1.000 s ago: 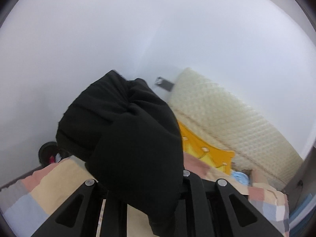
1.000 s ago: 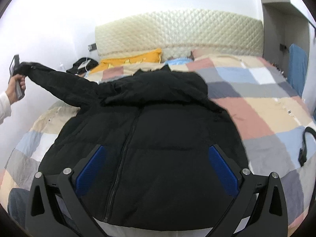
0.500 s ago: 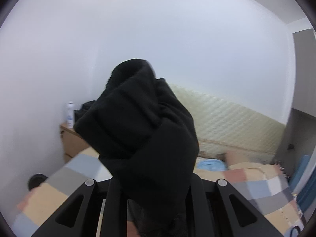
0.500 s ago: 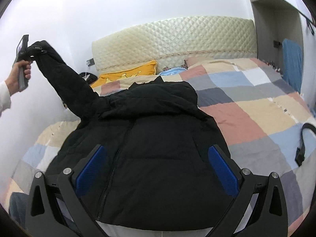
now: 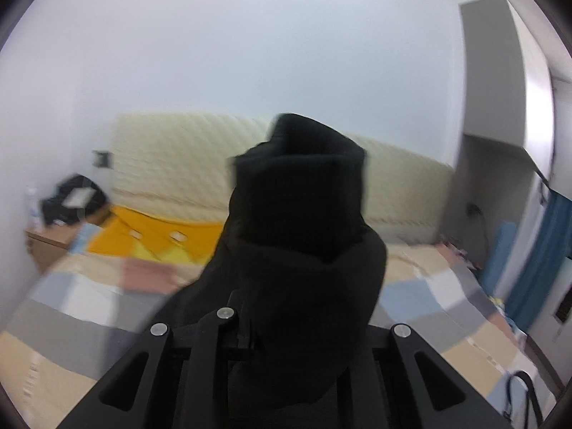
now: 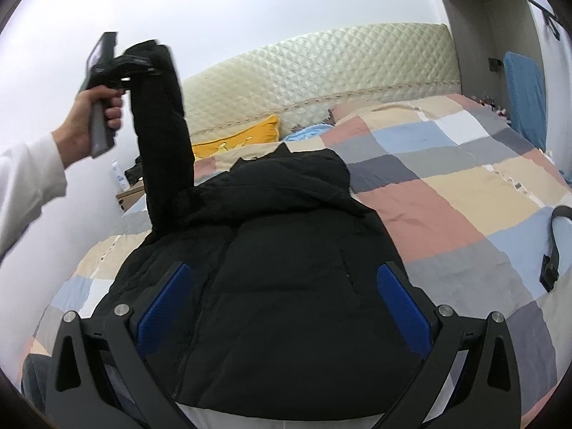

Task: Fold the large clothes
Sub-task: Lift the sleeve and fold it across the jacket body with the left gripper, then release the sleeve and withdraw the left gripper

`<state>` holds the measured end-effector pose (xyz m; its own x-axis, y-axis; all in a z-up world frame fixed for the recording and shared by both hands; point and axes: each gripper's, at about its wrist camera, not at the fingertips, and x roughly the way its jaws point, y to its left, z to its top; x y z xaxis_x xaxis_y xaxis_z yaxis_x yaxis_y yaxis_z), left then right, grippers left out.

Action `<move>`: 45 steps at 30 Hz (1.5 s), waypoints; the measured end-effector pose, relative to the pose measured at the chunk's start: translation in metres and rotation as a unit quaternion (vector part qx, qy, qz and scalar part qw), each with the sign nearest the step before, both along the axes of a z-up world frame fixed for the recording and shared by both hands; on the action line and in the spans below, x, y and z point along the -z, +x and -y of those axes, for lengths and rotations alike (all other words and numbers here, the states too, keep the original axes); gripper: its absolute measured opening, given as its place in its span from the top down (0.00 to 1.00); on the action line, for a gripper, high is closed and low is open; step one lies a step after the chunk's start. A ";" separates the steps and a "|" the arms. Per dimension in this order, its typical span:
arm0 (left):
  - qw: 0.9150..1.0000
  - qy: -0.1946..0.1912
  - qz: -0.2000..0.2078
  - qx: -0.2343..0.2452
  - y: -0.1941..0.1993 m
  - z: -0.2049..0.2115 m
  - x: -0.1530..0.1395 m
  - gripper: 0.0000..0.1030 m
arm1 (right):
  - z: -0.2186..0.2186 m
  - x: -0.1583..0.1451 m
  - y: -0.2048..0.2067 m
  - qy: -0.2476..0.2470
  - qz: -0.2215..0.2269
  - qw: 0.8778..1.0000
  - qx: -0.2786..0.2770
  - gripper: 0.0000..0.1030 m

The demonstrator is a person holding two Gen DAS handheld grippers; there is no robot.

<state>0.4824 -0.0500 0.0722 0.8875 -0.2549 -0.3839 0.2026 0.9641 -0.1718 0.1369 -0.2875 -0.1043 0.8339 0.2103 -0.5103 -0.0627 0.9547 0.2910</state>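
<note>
Two hand-held grippers work over one black puffer jacket (image 6: 286,268), which lies face up with its zip showing on a checked quilt (image 6: 447,196) covering the bed; its hem reaches the near edge, its hood points at the far quilted headboard (image 6: 321,71); the left hand-held gripper (image 6: 134,62), carried by a hand (image 6: 89,121) in a white sleeve (image 6: 25,186), is clenched on the cuff of the jacket's left sleeve (image 6: 164,136), which stands lifted steeply off the bed from the shoulder, clear of the quilt; in the left wrist view the same cuff (image 5: 300,196) bunches over the closed jaws and hides the fingertips; the right hand-held gripper (image 6: 282,296) hovers above the jacket's lower body with its blue pads (image 6: 400,296) spread wide and nothing between them; right of the jacket the quilt lies bare and flat out to the bed's right edge, with only a black strap (image 6: 554,243) near that edge; beyond the hood sit a yellow pillow (image 6: 243,139) and a blue cloth (image 6: 307,132) against the headboard; left of the bed a wooden nightstand (image 5: 53,246) stands close to the white wall, so the room on that side is narrow; a blue towel (image 6: 525,100) hangs at far right.
</note>
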 end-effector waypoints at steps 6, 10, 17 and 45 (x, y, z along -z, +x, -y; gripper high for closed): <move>0.997 0.000 -0.043 0.058 0.015 0.085 0.086 0.84 | 0.018 0.016 0.010 0.015 -0.021 1.000 0.018 0.00; 0.993 0.026 -0.085 0.082 0.029 0.133 0.161 0.84 | 0.022 0.027 0.026 0.020 -0.041 0.999 0.015 0.00; 0.988 0.043 -0.114 0.092 0.042 0.153 0.270 0.84 | 0.024 0.045 0.045 0.028 -0.065 0.997 0.009 0.00; 0.976 0.151 -0.110 0.112 -0.066 0.118 0.215 0.32 | 0.005 0.029 0.026 -0.011 -0.030 0.999 -0.010 0.00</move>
<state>0.4164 -0.1681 -0.1427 0.7103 -0.2798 -0.6459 0.4049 0.9130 0.0498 0.1626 -0.2921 -0.1328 0.7972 0.2137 -0.5646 -0.0641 0.9599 0.2729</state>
